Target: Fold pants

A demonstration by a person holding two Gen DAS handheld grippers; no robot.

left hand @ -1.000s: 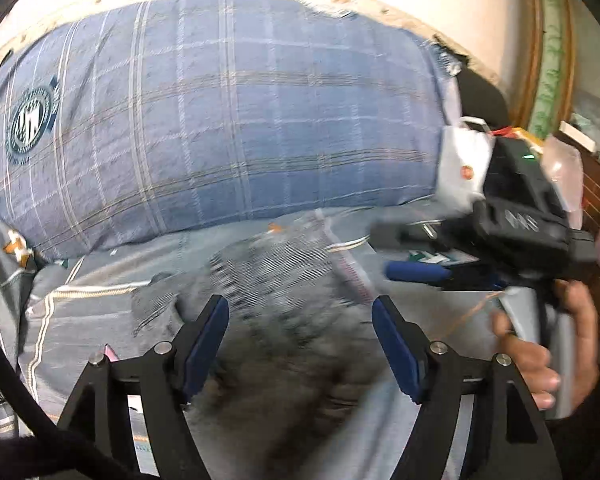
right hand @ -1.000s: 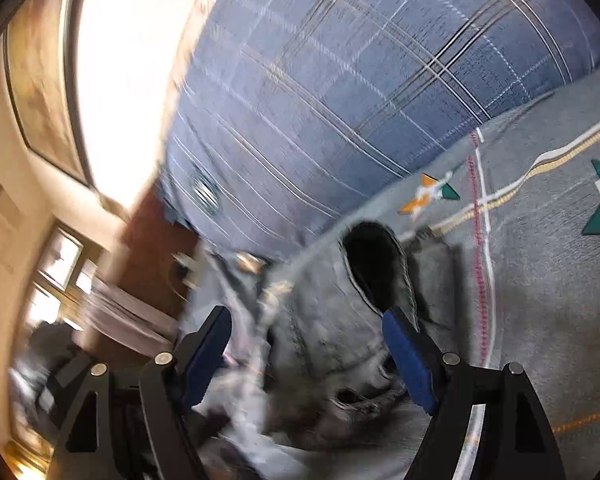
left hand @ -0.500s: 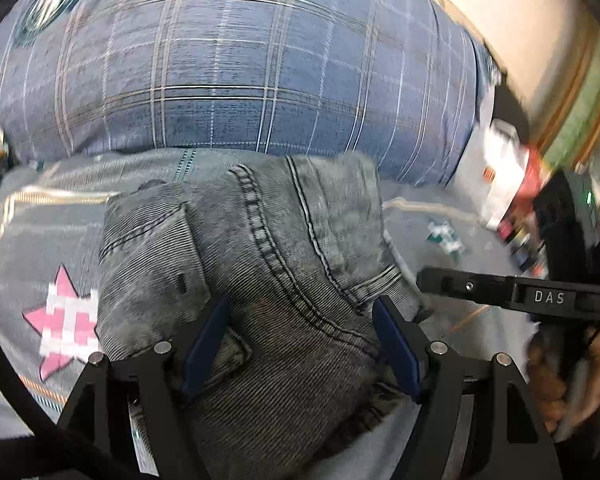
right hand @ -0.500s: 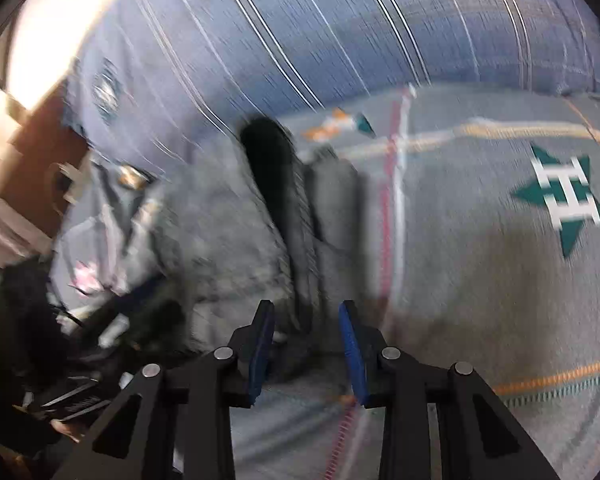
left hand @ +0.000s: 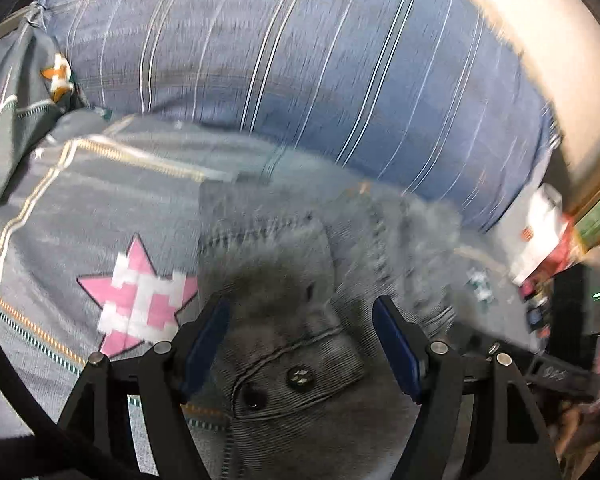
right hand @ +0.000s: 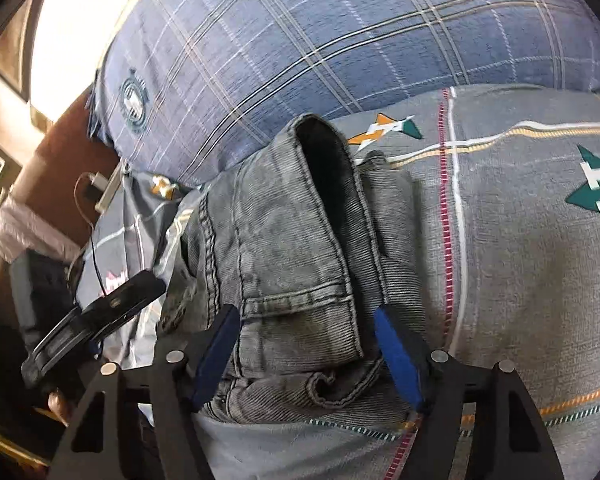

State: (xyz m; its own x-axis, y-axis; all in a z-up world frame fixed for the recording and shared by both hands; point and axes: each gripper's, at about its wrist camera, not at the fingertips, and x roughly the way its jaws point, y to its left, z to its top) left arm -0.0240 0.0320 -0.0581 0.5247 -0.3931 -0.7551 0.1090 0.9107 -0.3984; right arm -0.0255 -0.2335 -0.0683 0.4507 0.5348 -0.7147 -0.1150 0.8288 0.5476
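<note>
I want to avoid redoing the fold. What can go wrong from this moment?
1. The top layer of the grey jeans gapes open at the far end, so the bundle may spring apart.
2. Both the left gripper and right gripper are open, so nothing clamps it.
3. The left view is blurred; motion may nudge it.

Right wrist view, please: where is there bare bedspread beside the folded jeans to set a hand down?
The free patch is right of the jeans: bare bedspread between the red stitched stripe, the green star and the plaid pillow. The left side is crowded: the other gripper, a cable, bunched fabric.
</note>
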